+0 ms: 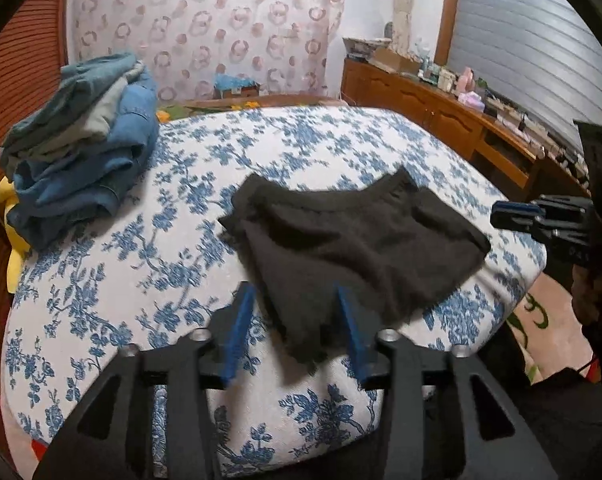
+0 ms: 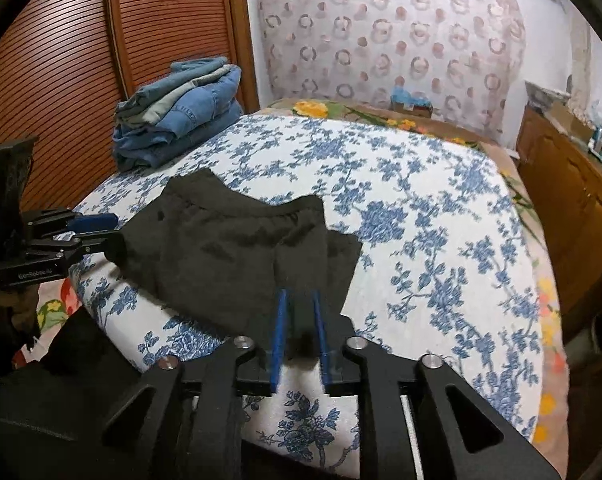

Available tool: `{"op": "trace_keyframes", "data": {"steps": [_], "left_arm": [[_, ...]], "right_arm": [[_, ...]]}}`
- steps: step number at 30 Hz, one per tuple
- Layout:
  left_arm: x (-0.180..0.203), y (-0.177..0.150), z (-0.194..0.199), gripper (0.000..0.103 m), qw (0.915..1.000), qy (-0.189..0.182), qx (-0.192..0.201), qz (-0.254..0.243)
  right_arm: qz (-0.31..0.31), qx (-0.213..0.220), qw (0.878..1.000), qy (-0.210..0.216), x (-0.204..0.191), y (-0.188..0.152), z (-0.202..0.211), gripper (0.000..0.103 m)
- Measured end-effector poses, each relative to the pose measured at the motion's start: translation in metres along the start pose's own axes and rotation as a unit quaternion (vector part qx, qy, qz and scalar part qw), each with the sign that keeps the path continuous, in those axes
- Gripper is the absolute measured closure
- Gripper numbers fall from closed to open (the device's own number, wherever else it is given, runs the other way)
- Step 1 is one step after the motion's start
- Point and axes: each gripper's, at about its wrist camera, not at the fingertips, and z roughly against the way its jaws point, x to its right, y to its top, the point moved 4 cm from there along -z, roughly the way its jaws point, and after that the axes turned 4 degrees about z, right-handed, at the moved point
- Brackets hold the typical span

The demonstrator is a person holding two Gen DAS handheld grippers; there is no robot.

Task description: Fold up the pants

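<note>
left wrist: my left gripper (image 1: 291,322) stands open over the near corner of the black pants (image 1: 341,240), folded compact on the floral bed (image 1: 101,272) | right wrist: my right gripper (image 2: 299,330) is narrowly parted astride the near hem, pinch unclear | progress: fold looks nearly done, stacking beside the jeans pile (image 2: 177,112) maybe left; fabric layers too dark to read
</note>
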Motion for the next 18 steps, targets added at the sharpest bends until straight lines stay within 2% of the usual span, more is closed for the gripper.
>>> {"op": "trace_keyframes", "data": {"steps": [1, 3, 5, 12, 15, 18], "left_arm": [[-0.003, 0.002, 0.001, 0.048, 1.0000, -0.003, 0.003, 0.006], [-0.006, 0.005, 0.000, 0.043, 0.9999, -0.006, 0.003, 0.012], [-0.010, 0.008, 0.000, 0.023, 0.9998, -0.003, 0.009, 0.017], [-0.015, 0.019, -0.010, 0.022, 0.9997, 0.008, 0.021, 0.011], [-0.016, 0.023, -0.021, 0.022, 0.9998, 0.011, 0.014, 0.007], [-0.021, 0.030, -0.038, 0.022, 0.9998, 0.017, -0.001, 0.014]], "right_arm": [[0.000, 0.002, 1.000, -0.001, 0.000, 0.001, 0.001, 0.078], [-0.001, 0.004, 1.000, 0.002, 0.000, 0.002, -0.001, 0.077], [0.000, 0.005, 1.000, 0.002, 0.001, 0.003, -0.004, 0.076], [0.001, 0.012, 1.000, 0.010, 0.001, 0.014, -0.025, 0.074], [0.004, 0.011, 1.000, 0.016, 0.000, 0.019, -0.037, 0.066], [-0.001, 0.007, 1.000, 0.021, 0.000, 0.026, -0.052, 0.066]]}}
